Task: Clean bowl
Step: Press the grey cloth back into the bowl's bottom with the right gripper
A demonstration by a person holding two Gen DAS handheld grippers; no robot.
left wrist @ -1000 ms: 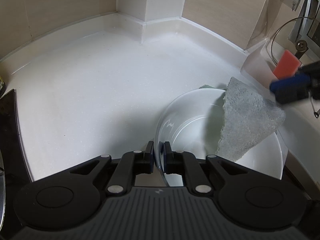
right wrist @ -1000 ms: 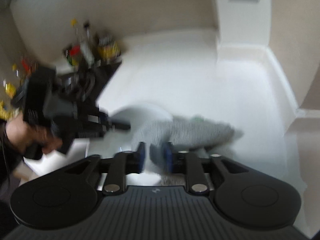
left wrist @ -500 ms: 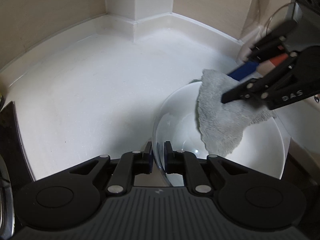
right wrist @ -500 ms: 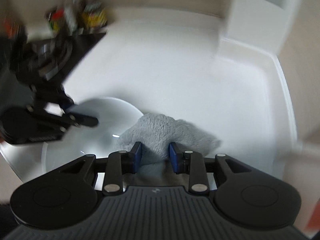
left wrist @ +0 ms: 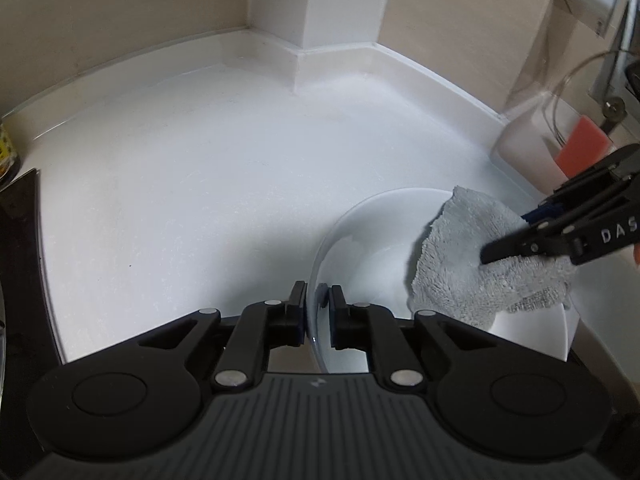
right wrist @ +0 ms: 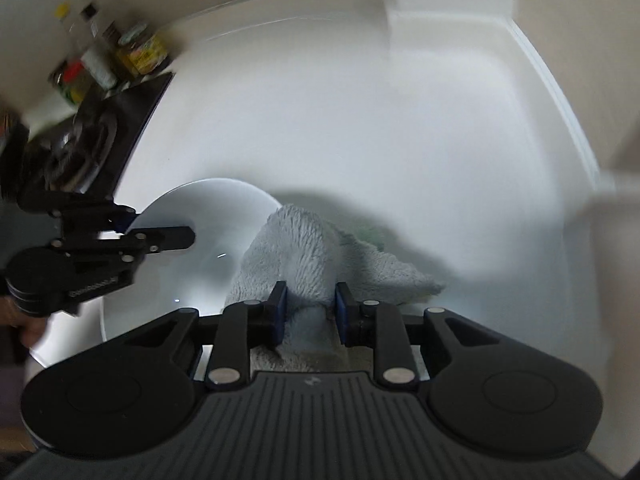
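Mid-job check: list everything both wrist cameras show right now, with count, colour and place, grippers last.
bowl: one, white, on the counter, rim between the left gripper's fingers.
cloth: one, grey, draped over the bowl's rim, partly inside.
counter: one, white, beneath everything.
sponge: one, orange-red, far right by the wire rack.
bottles and jars: several, mixed colours, blurred, back left corner.
stove: one, black, left of the bowl.
left gripper: black, closing on the bowl's rim.
right gripper: black, closing on the cloth.
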